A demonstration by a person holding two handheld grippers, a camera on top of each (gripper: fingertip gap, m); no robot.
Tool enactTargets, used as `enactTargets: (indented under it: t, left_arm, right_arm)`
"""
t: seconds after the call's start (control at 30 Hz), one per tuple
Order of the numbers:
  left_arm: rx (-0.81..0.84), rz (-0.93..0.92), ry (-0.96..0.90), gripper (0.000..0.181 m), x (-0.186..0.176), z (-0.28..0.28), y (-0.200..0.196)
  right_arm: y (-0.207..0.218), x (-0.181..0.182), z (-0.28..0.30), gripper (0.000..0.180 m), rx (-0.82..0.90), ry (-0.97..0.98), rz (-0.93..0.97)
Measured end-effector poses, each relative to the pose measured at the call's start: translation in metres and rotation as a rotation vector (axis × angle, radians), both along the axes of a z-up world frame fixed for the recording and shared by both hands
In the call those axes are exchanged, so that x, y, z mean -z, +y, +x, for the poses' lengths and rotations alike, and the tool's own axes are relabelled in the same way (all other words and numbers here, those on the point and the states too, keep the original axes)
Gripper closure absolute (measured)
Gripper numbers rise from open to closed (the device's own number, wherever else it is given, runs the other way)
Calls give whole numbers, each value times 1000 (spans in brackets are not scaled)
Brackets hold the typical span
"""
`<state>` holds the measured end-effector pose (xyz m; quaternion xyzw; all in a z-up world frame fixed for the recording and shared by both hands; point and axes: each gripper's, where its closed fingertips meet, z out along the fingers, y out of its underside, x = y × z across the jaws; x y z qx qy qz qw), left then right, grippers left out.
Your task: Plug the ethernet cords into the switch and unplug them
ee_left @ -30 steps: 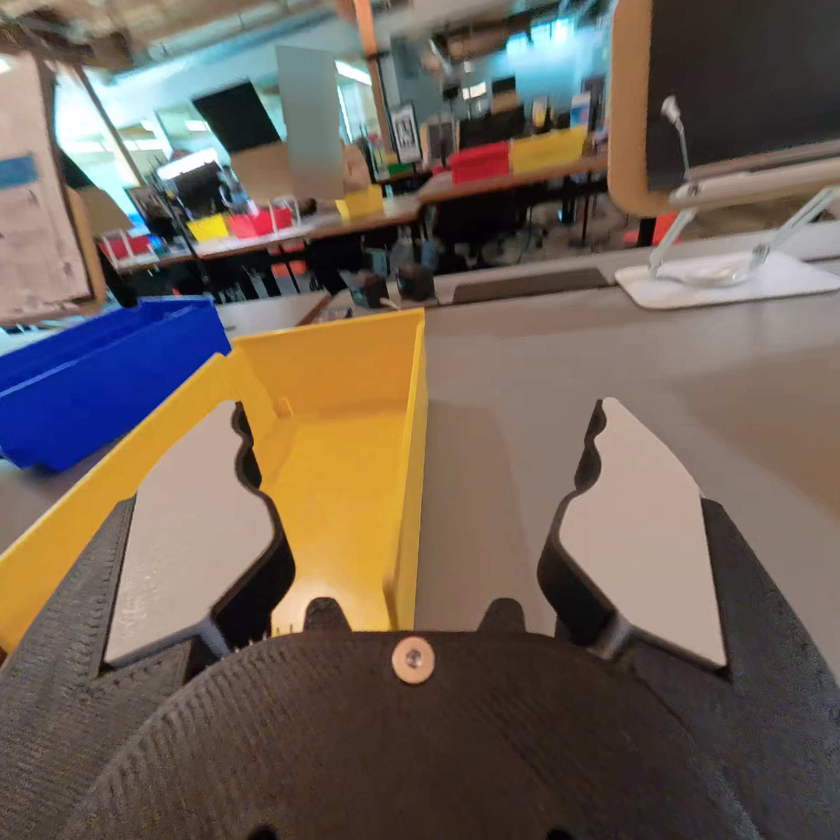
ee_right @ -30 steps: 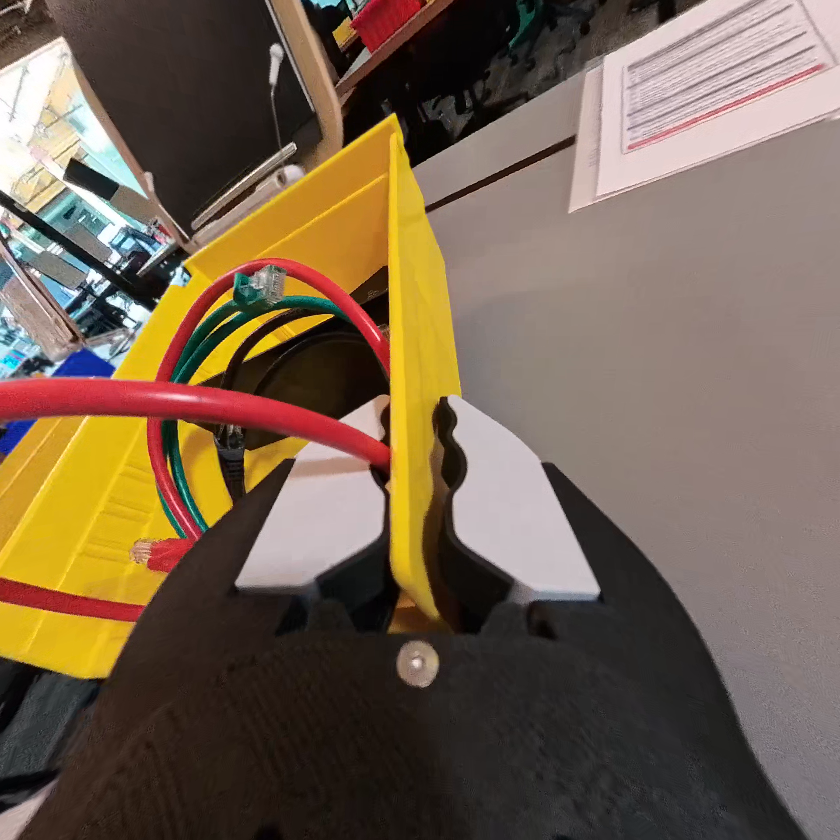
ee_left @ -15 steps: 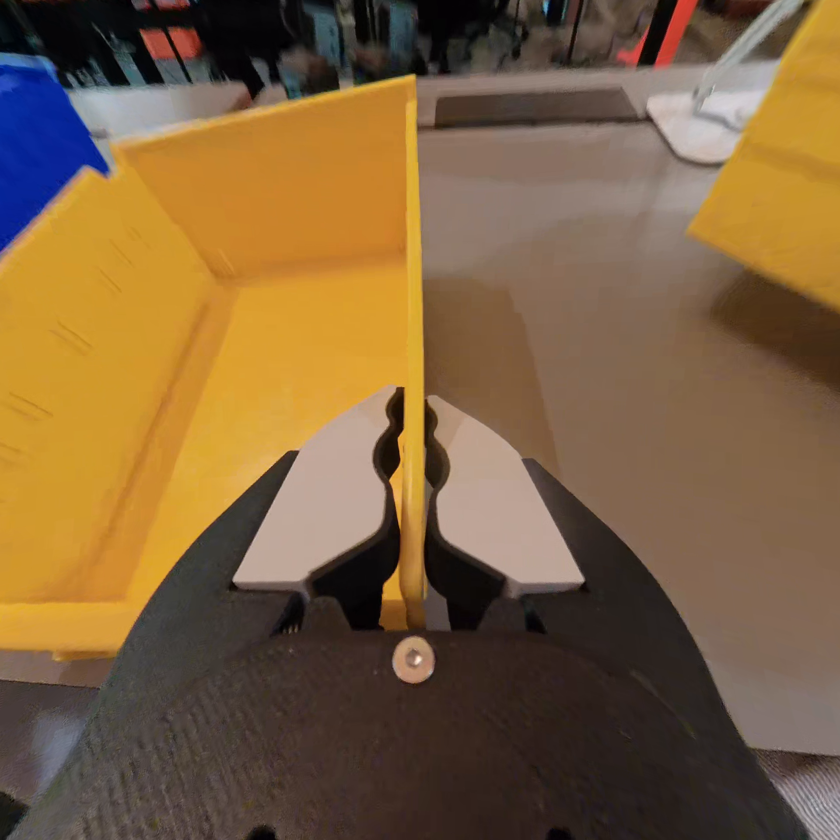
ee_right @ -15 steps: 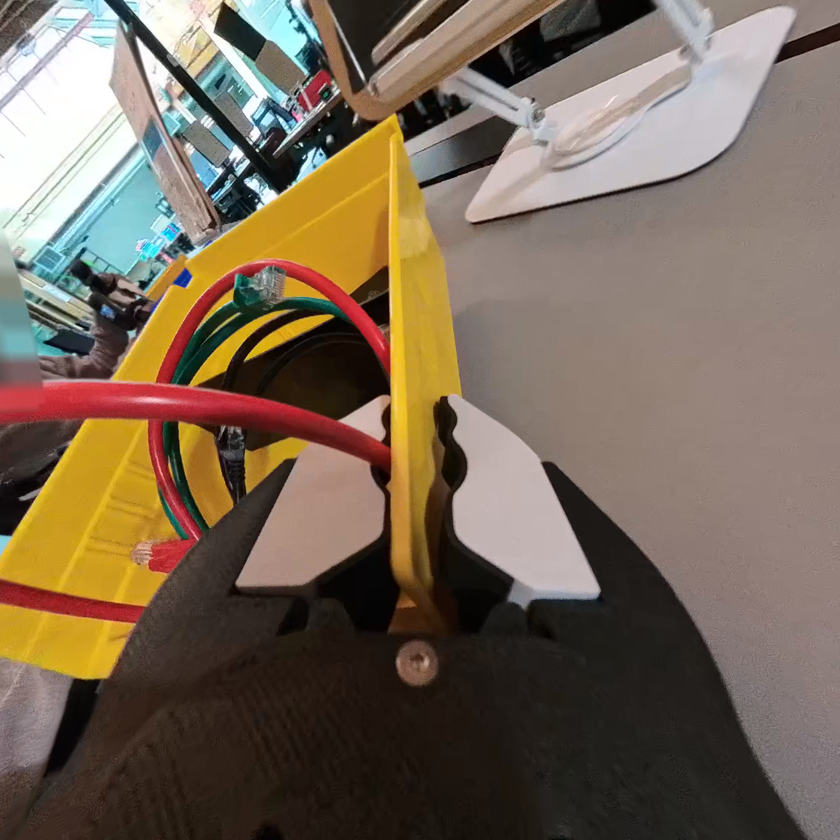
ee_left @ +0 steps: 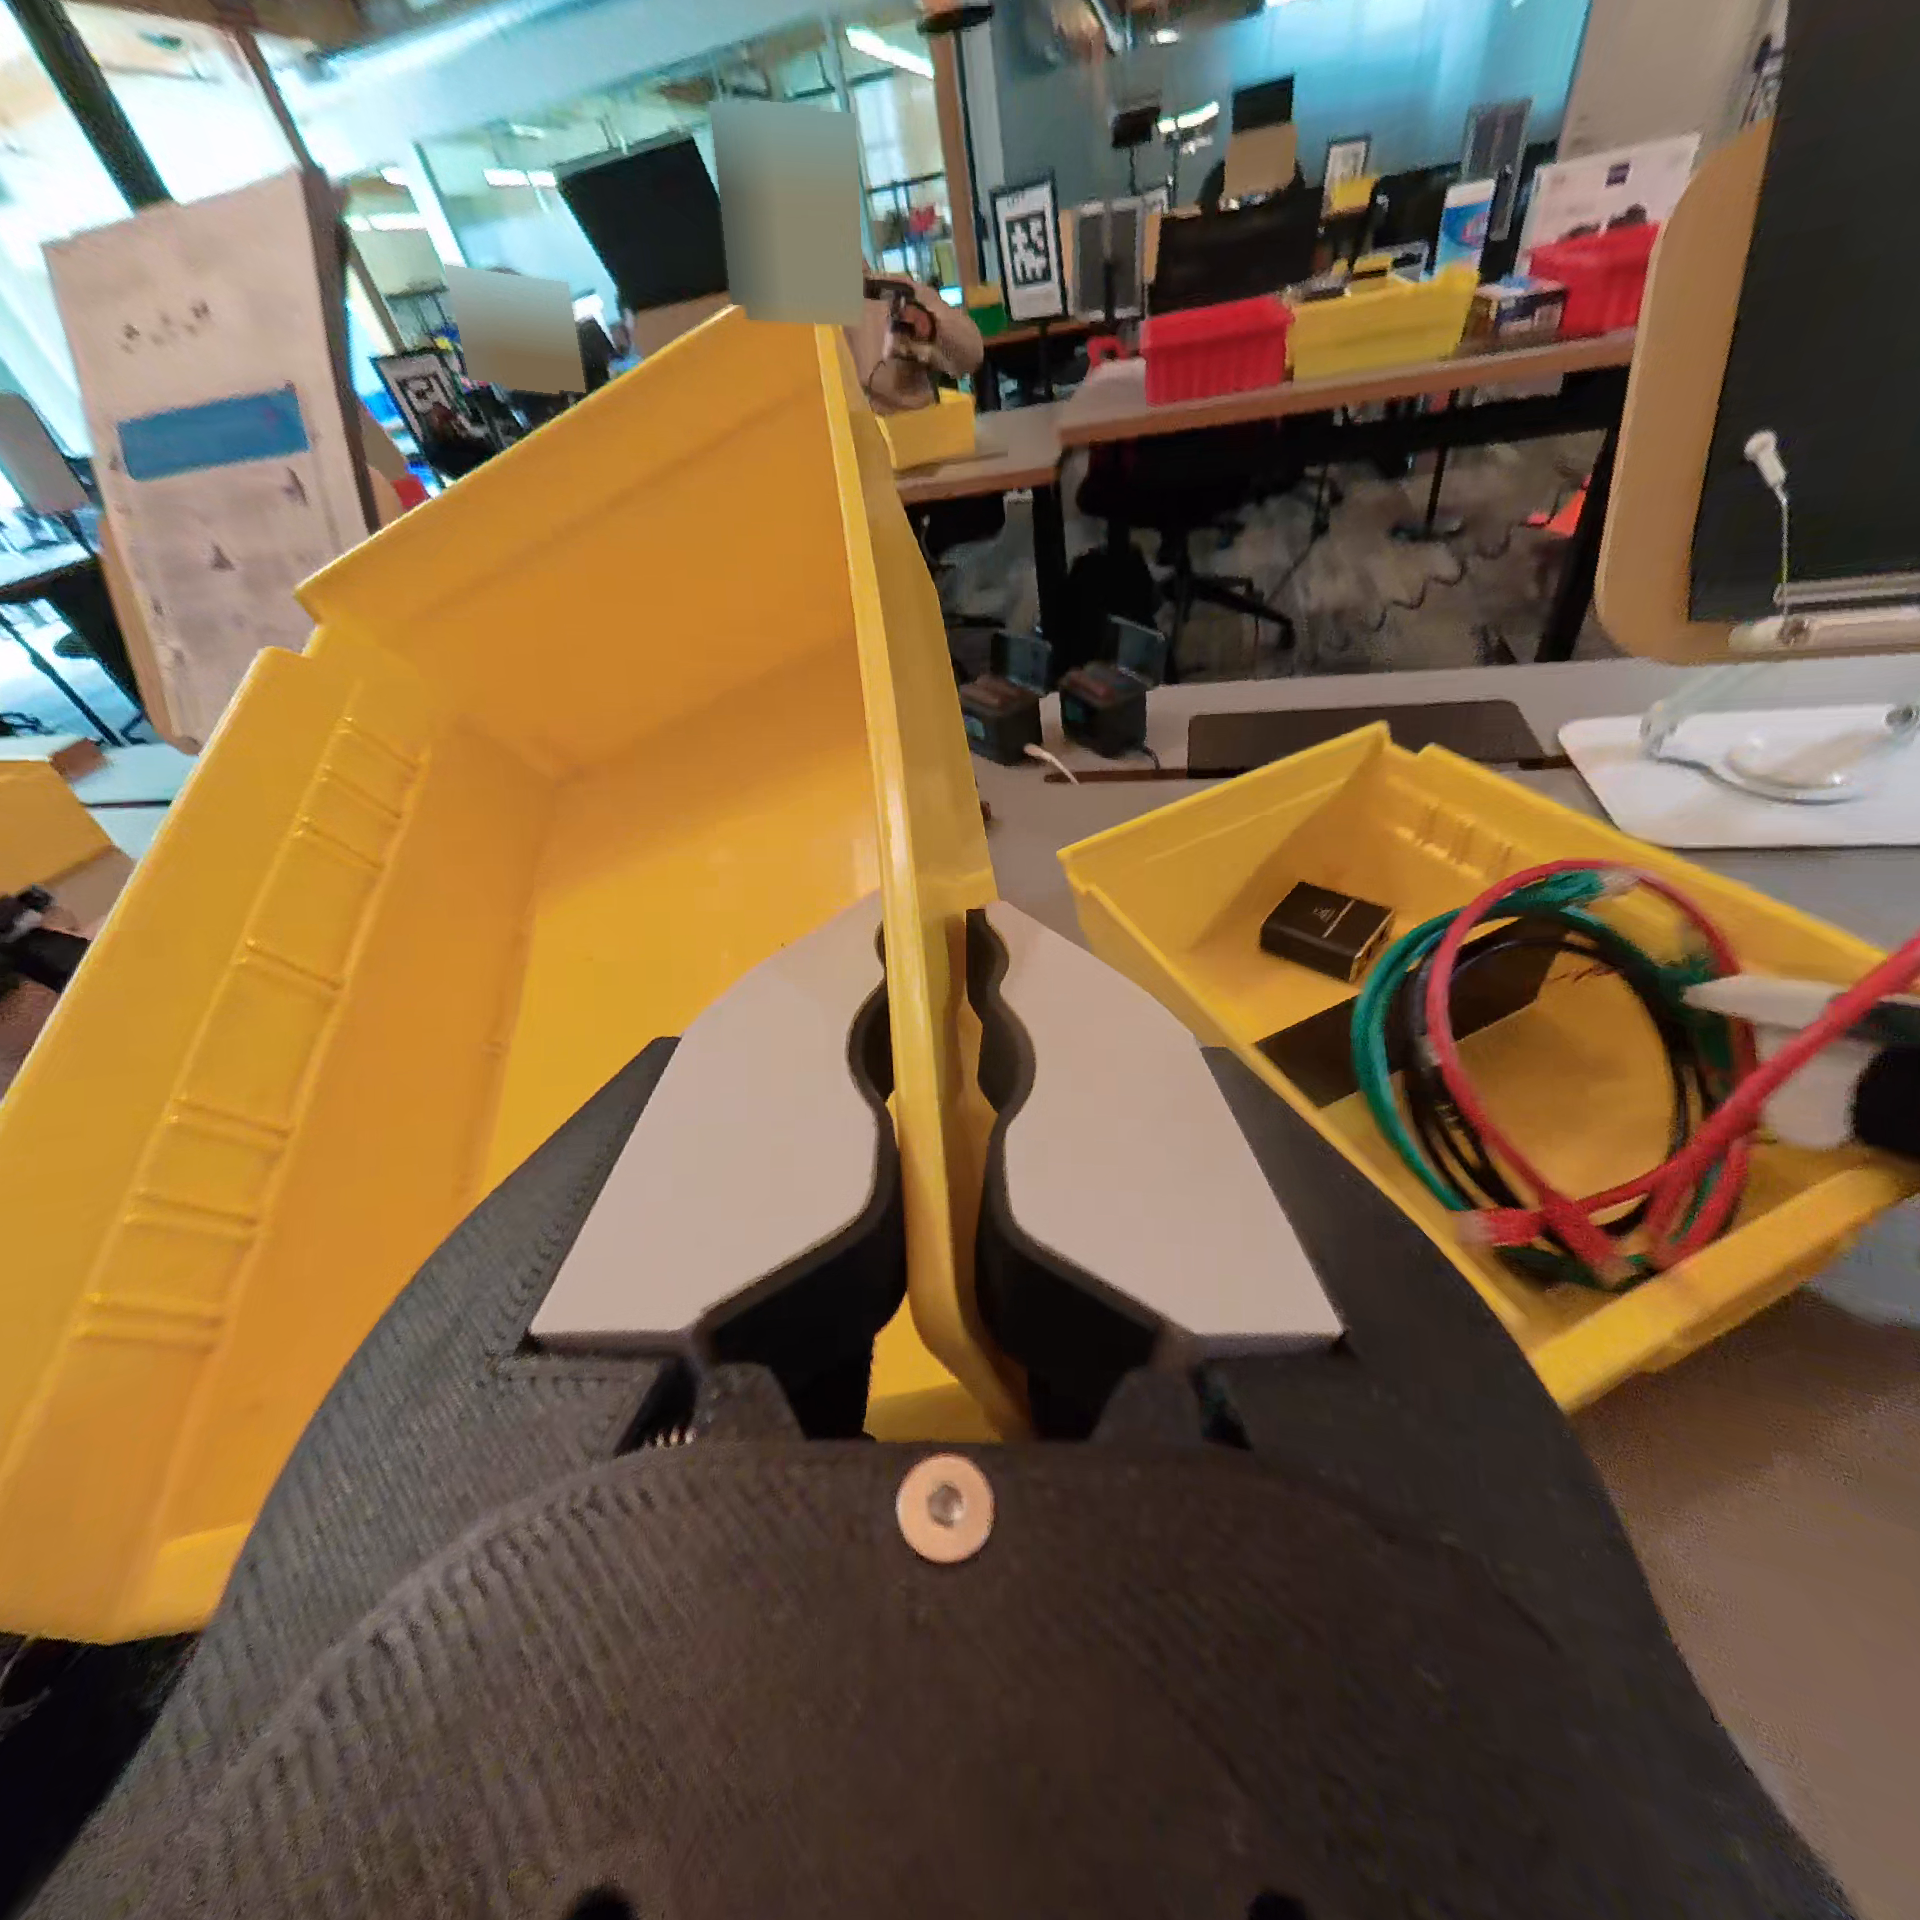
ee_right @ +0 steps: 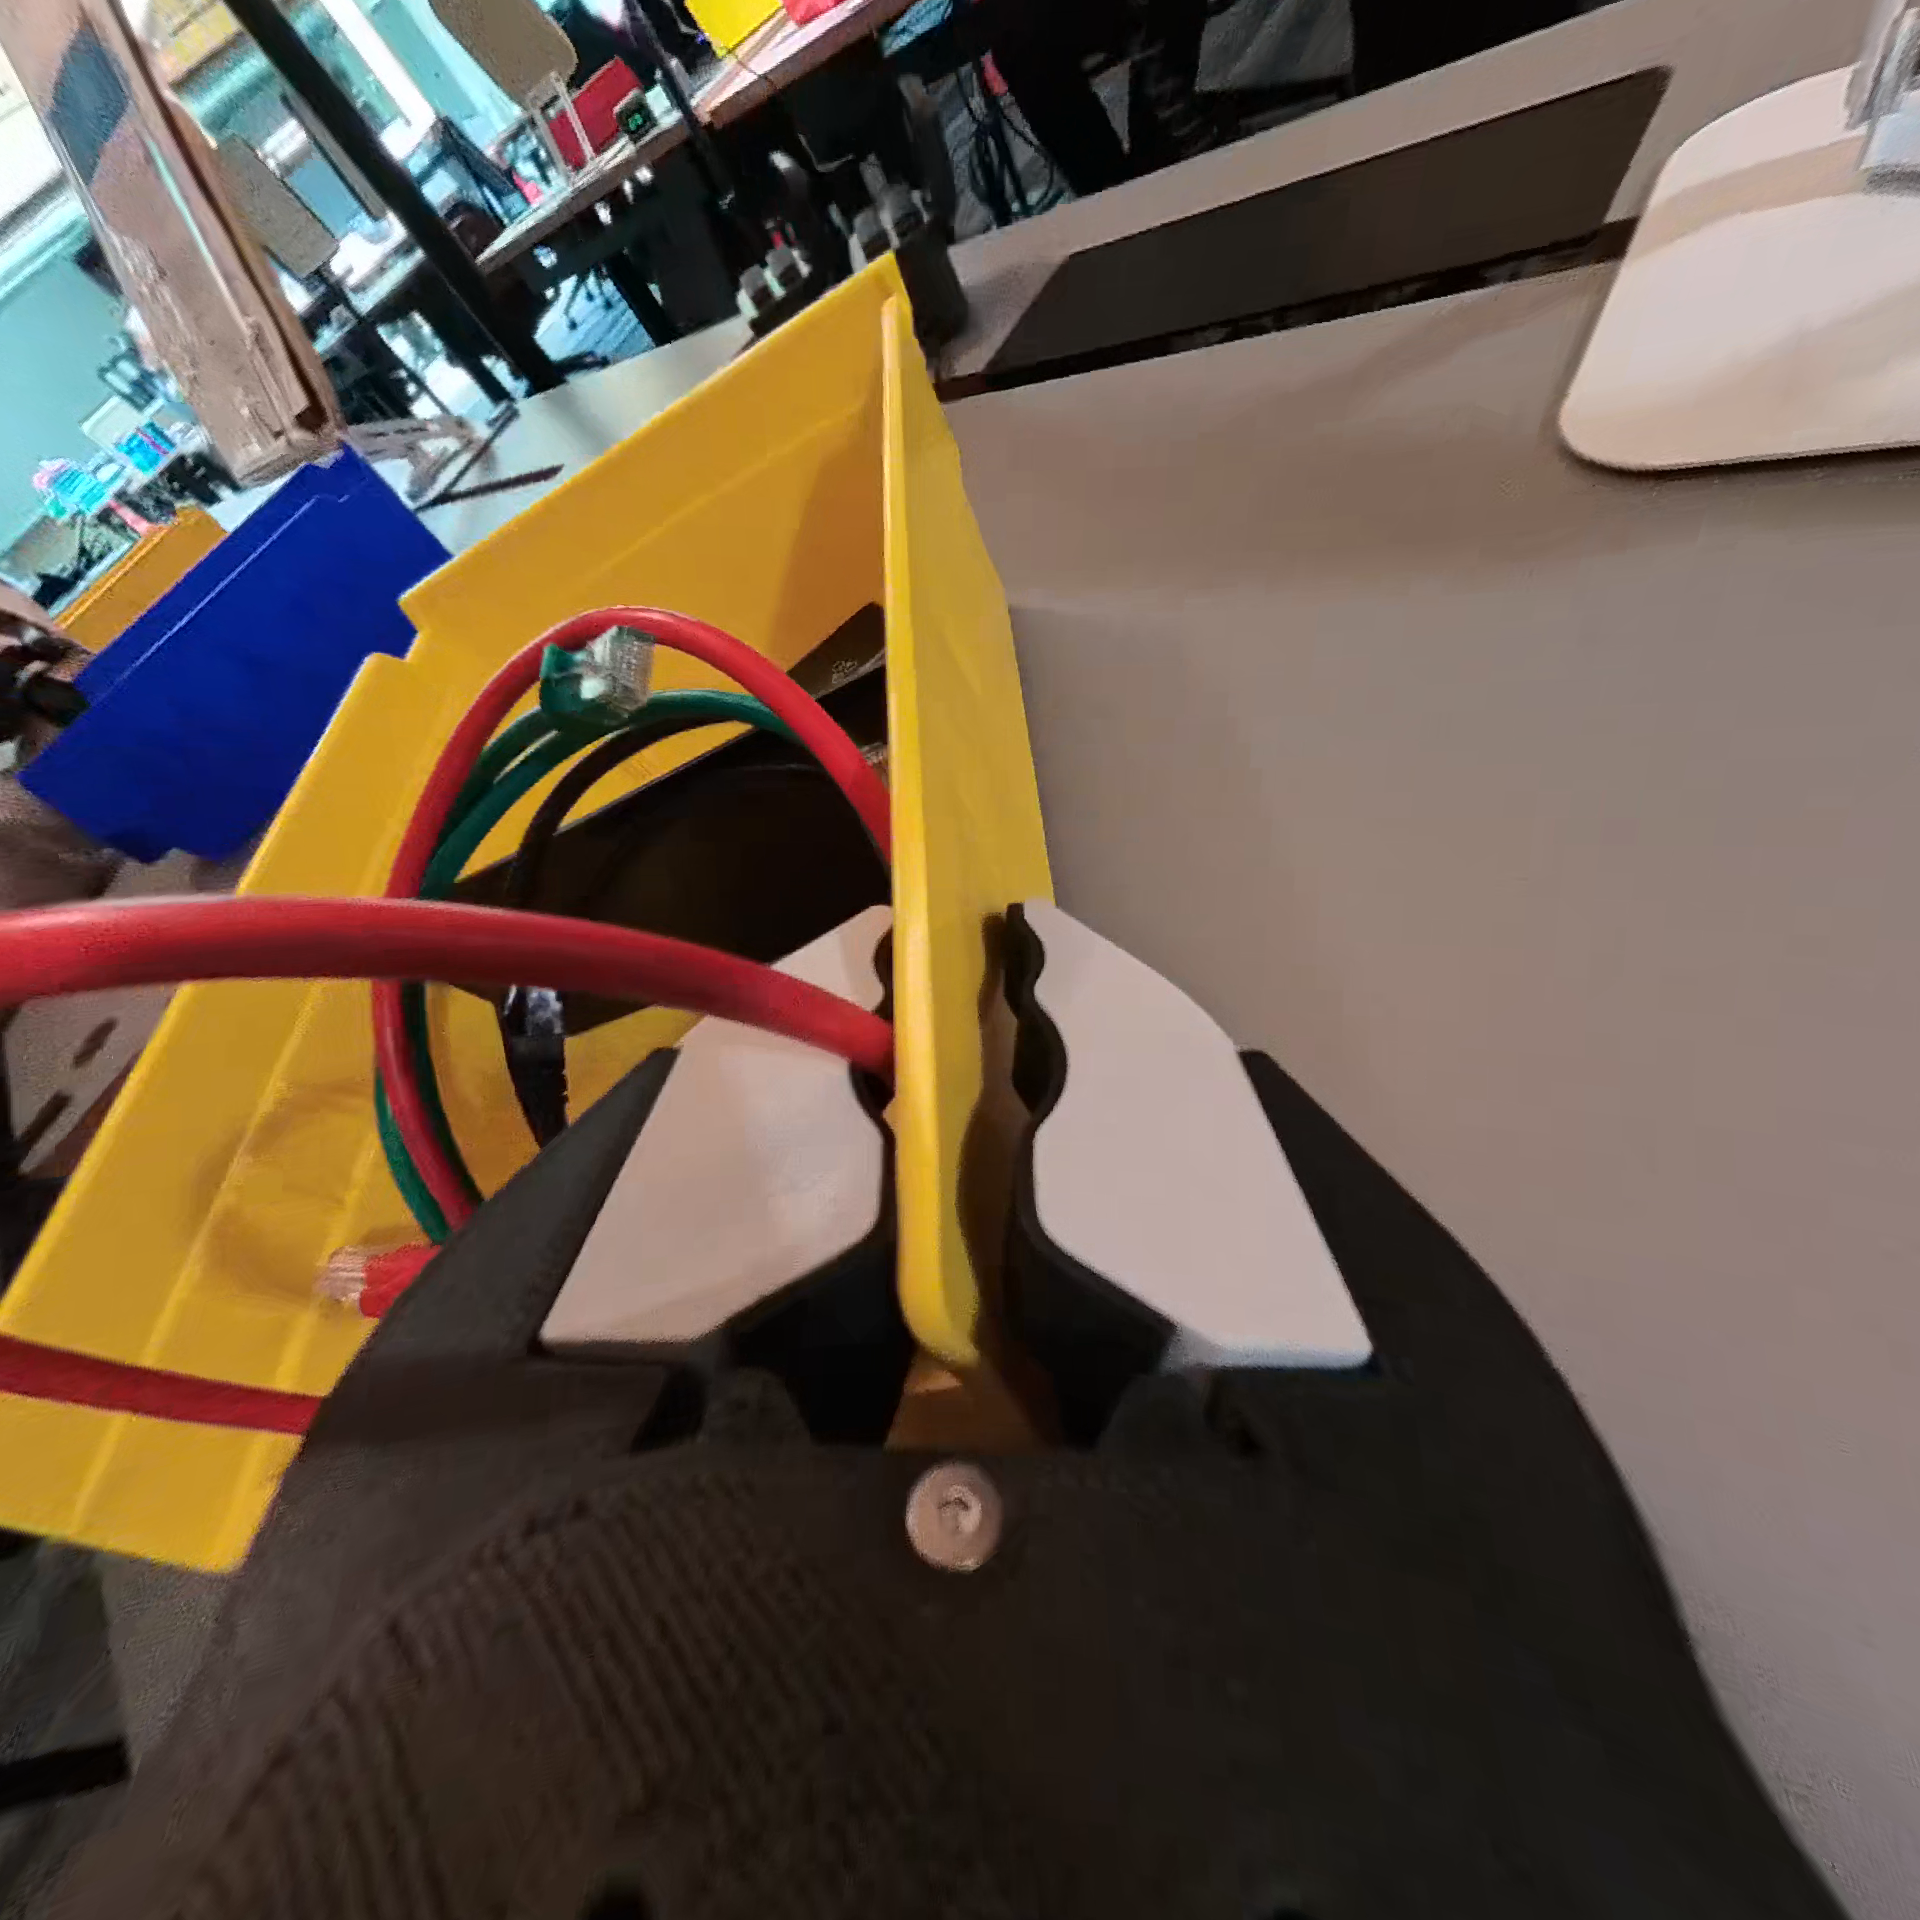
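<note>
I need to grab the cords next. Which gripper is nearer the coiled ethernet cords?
Right. The right gripper clamps the wall of the yellow bin holding the ethernet cords, touching the red one. The left gripper clamps a separate empty yellow bin beside it.

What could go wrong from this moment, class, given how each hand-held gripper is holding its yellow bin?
1. The left hand-held gripper pinches only one thin side wall of the empty yellow bin, which is tilted; it may twist or slip free.
2. The red cord arches past the edge of the cable bin beside the right hand-held gripper; it might snag or spill out.
</note>
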<state>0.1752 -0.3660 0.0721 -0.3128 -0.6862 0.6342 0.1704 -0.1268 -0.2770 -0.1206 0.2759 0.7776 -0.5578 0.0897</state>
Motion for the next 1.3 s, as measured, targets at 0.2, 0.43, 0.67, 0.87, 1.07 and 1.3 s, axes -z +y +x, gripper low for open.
enactTargets:
  t: [0.2, 0.43, 0.67, 0.87, 1.07, 1.3]
  left_arm:
    - [20, -51, 48, 171, -23, 5, 5]
    - [48, -32, 44, 172, -15, 0, 1]
    - [107, -12, 39, 172, -16, -13, 11]
    - [316, -18, 42, 173, -35, -65, 62]
    - [656, -20, -23, 173, -33, -158, 177]
    - [892, -8, -264, 173, 64, -270, 298]
  right_arm:
    - [-49, 5, 66, 160, 95, 36, -3]
    - [-101, -3, 182, 127, -40, -2, 21]
    - [-110, -9, 248, 71, -403, -24, -20]
    - [-6, -38, 194, 57, -509, 61, -156]
    - [150, -60, 34, 60, -302, 333, -150]
    - [341, -30, -106, 67, 19, 213, -85]
